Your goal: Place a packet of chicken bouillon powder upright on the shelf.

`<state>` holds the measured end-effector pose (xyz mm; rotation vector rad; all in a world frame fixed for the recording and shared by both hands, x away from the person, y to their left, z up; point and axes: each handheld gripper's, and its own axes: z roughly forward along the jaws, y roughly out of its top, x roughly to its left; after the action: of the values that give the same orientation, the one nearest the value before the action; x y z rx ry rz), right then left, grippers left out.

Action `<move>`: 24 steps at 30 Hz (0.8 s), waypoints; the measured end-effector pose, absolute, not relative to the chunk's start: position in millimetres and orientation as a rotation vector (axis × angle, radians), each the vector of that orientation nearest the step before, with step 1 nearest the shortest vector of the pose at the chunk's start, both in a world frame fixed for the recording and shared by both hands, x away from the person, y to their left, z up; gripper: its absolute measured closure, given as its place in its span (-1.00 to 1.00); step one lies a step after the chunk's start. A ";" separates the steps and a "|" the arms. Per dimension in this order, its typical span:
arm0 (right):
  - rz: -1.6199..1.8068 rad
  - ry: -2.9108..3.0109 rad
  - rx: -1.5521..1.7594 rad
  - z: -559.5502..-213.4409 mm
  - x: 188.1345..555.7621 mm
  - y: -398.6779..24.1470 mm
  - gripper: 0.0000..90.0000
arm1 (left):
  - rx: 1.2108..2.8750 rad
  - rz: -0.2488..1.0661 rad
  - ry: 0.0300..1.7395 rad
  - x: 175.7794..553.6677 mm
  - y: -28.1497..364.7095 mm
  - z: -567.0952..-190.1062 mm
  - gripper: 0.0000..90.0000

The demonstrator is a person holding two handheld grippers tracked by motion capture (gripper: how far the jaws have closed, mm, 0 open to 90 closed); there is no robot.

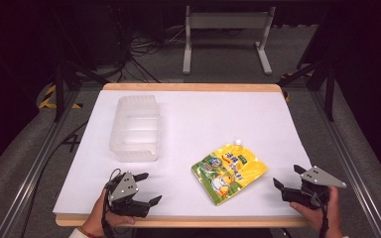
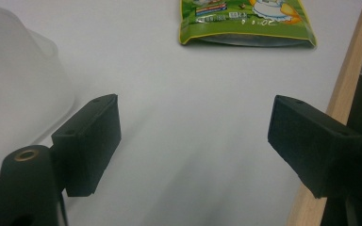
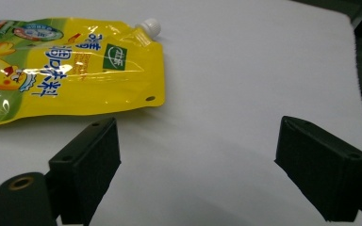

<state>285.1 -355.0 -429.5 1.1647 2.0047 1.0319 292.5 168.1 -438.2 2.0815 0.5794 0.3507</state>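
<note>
A yellow pouch (image 1: 229,172) lies flat on the white tabletop (image 1: 203,119), its cap at 12 o'clock. The right tool (image 1: 285,179) waits at the pouch's 3 o'clock, jaws wide apart, holding nothing, likely ready to grab it. The left tool (image 1: 148,187) sits at 8 o'clock, also apart and empty. A clear bin (image 1: 135,128) stands at 10 o'clock, maybe where the pouch goes.
</note>
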 end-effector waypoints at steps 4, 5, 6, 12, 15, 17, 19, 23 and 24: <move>1.035 2.048 1.175 -431.4 288.9 -351.4 -0.70 | 2.094 0.345 0.561 293.4 168.1 -439.2 -0.57; 1.054 2.054 1.188 -431.5 290.0 -351.2 -0.70 | 2.092 0.337 0.553 293.3 168.3 -439.4 -0.55; 1.077 2.067 1.215 -431.8 292.0 -351.0 -0.72 | 2.096 0.333 0.551 293.0 168.6 -439.9 -0.54; 1.116 2.123 1.316 -435.4 297.6 -342.6 -0.81 | 2.075 0.298 0.525 294.3 167.7 -437.9 -0.51; 1.147 2.148 1.361 -433.8 303.2 -337.1 -0.83 | 2.068 0.270 0.522 297.5 165.8 -438.1 -0.51; 1.160 2.169 1.393 -434.3 308.2 -333.4 -0.84 | 2.076 0.267 0.527 299.1 164.5 -439.3 -0.52; 1.157 2.201 1.415 -437.1 314.0 -329.3 -0.84 | 2.079 0.258 0.523 299.9 164.1 -440.0 -0.52; 1.164 2.242 1.420 -441.9 321.5 -320.0 -0.84 | 2.082 0.257 0.518 299.8 161.4 -440.1 -0.52; 1.164 2.250 1.420 -442.5 322.7 -317.5 -0.84 | 2.088 0.254 0.513 299.4 160.1 -440.5 -0.52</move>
<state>322.7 -317.5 -442.5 1.4196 2.2496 1.1644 299.4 160.1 -440.5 2.0876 0.5134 0.2538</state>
